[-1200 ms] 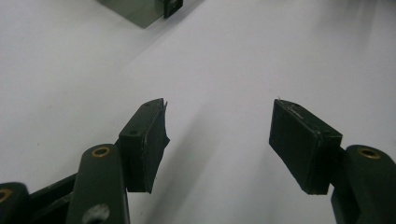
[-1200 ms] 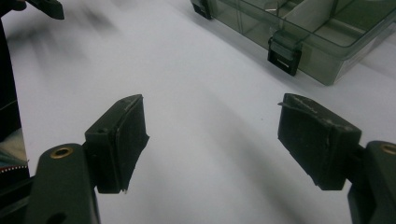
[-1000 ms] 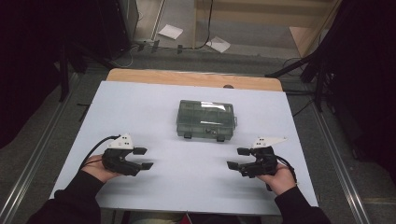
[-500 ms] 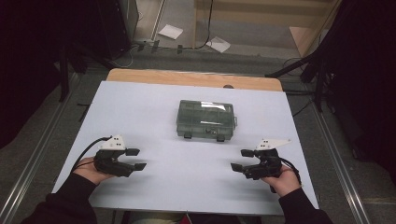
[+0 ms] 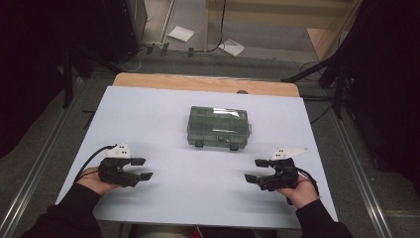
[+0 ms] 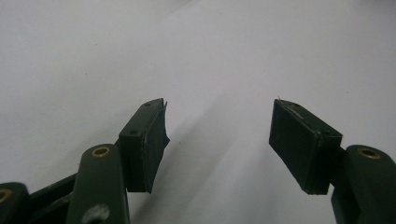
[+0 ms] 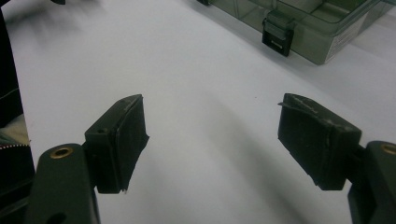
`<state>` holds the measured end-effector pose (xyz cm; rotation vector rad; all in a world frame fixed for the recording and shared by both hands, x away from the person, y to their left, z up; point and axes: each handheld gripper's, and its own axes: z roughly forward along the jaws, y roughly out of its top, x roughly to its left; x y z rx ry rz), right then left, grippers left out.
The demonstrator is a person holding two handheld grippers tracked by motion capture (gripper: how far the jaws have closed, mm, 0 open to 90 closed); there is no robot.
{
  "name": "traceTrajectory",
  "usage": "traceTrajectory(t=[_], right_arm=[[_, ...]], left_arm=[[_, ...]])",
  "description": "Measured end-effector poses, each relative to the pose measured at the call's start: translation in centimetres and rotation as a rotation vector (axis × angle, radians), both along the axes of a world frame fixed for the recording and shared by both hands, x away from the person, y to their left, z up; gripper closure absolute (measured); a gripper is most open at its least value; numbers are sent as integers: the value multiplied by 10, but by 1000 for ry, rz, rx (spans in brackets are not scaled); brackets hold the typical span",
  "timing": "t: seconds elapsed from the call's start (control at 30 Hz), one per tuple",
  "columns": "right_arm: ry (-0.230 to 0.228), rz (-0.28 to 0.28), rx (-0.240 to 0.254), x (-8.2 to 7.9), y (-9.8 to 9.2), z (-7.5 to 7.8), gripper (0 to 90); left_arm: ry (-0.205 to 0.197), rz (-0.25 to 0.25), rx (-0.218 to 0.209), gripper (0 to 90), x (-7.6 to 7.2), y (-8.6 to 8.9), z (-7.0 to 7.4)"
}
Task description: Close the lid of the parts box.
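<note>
Both hand-held grippers point(image 5: 141, 168) point(image 5: 255, 170) drew back from the unlabelled box point(image 5: 218, 127).

Both sleeves black, long, down to the wrists. Left gripper point(image 5: 140, 168), left of the clear compartment box point(image 5: 218, 126): black body, white three-cornered plate on top, black cable looping off its outer side. Right gripper point(image 5: 254, 170), right of the box: same black build w/ white plate, black cable at the hand. Close up, jaws are dark green-black w/ flat rectangular pads point(image 6: 299, 142), worn edges; brass-ringed holes on the jaw arms.
</note>
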<state>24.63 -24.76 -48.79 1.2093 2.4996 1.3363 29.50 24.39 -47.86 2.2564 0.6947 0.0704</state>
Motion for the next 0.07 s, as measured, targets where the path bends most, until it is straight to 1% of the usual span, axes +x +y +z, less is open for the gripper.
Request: traceTrajectory(t=[0.07], right_arm=[[4, -7, 4, 0, 0, 1, 250]], left_arm=[[0, 1, 0, 356, 0, 0, 0]])
